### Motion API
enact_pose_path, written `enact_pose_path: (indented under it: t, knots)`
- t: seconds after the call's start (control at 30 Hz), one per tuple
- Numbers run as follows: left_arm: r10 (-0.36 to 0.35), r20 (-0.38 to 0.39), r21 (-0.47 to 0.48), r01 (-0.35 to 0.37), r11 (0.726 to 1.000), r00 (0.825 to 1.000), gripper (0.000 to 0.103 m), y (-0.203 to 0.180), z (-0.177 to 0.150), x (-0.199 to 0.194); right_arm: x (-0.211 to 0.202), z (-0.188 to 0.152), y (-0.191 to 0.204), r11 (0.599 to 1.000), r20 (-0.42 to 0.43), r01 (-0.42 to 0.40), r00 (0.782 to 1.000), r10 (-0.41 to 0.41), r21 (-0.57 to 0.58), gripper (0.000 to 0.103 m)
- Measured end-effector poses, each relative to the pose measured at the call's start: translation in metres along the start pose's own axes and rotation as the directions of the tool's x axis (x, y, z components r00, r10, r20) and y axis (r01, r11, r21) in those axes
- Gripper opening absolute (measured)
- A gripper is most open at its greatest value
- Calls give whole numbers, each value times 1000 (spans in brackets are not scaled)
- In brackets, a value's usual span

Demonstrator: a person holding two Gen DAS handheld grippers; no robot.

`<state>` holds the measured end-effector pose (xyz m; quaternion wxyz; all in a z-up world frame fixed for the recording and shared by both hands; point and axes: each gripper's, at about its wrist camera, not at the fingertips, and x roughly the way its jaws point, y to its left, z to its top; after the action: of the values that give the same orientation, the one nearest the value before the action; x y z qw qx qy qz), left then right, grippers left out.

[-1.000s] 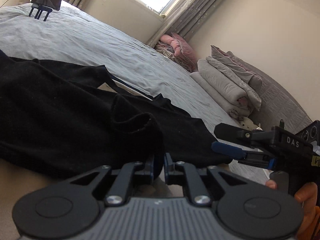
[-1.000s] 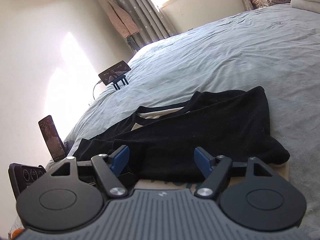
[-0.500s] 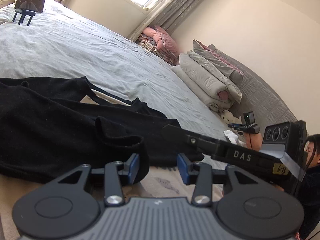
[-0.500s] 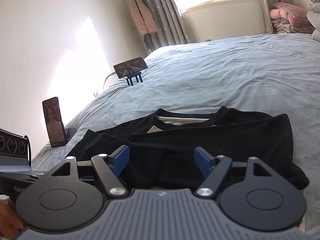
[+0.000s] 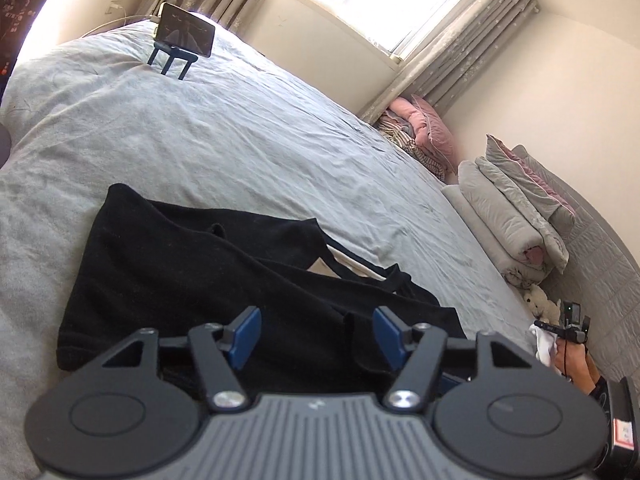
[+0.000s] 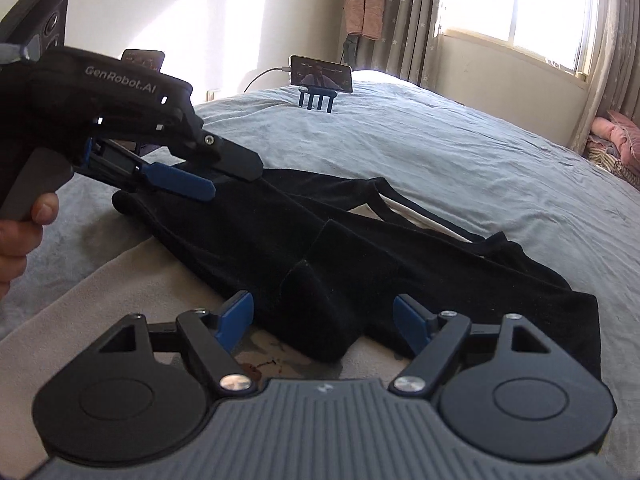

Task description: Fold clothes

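left wrist: rumpled black shirt (image 5: 208,264)

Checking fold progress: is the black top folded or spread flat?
Partly folded: the black top lies bunched on the bed, one layer doubled over along a crease, neckline still showing.

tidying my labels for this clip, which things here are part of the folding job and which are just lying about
Part of the job:
- black garment, lying partly folded on the bed
- left gripper, opening, nothing between its fingers
- right gripper, opening, also holding nothing

Just lying about:
- phone on a blue stand
- folded grey quilts
- pink bedding by the window
- small plush toy
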<state>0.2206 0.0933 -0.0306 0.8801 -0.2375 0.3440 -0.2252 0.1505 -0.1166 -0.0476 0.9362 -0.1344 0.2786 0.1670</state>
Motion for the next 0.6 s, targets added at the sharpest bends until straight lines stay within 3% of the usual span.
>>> enact_pose_path:
  t: [0.1, 0.17, 0.23, 0.3, 0.43, 0.6]
  knots:
    - [13, -3, -5, -13, 1000, 1000, 67, 4, 2, 1, 5, 0, 4, 996, 20, 62, 998, -61, -56, 78]
    - [26, -4, 1, -26, 1000, 1000, 73, 5, 3, 1, 4, 3, -2, 998, 29, 49, 998, -48, -26, 60]
    - [36, 3, 22, -37, 999, 999, 77, 5, 5, 0, 3, 6, -13, 999, 22, 10, 1000, -11, 42, 28]
    - [56, 20, 40, -57, 998, 998, 78, 6, 5, -3, 3, 9, -23, 995, 15, -8, 1000, 6, 99, 14]
    - [66, 20, 35, -67, 997, 998, 79, 11, 7, -3, -6, 16, -39, 979, 35, -35, 999, 28, 202, 11]
    - [74, 17, 16, -74, 997, 997, 78, 16, 7, -3, -17, 28, -46, 970, 81, -14, 997, -6, 242, 11]
